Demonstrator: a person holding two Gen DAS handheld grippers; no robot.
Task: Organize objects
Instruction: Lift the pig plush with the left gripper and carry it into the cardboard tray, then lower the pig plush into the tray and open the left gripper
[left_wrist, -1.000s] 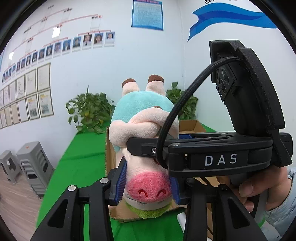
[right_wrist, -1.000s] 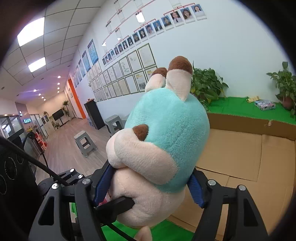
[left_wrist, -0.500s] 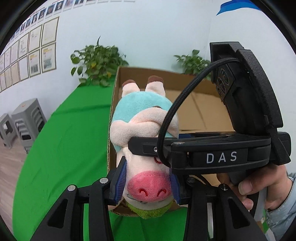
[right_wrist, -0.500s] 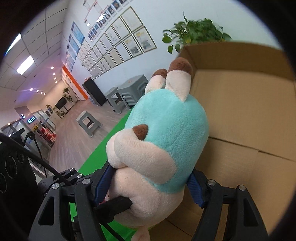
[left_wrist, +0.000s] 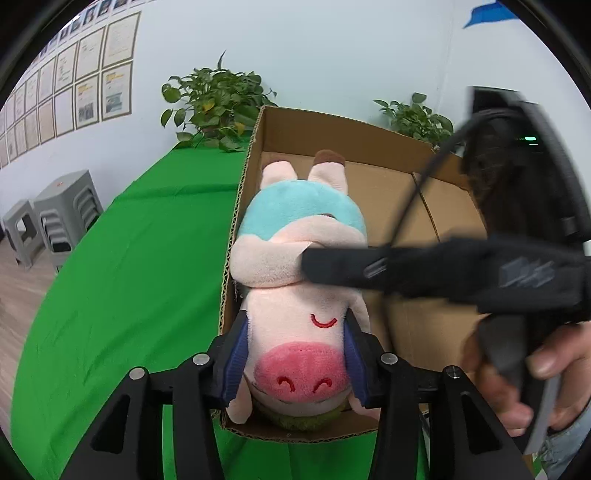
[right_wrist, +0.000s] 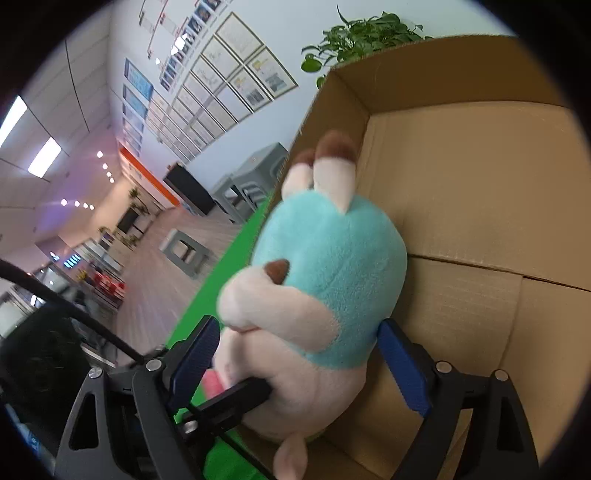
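As the plush pig (left_wrist: 299, 295) hung over the cardboard box (left_wrist: 406, 177), the left gripper (left_wrist: 295, 363) pinched its head while loosening, the right gripper (right_wrist: 295, 363) spreading clear; soft, light, best held mid-body

potted plants (left_wrist: 218, 107) by wall | grey stools (left_wrist: 55, 218) on floor | framed papers (left_wrist: 92, 96) on wall

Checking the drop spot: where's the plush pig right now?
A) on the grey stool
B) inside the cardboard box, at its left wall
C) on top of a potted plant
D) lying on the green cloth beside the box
B: the plush pig sits within the walls of the cardboard box, snout toward the camera, between the left gripper pads.
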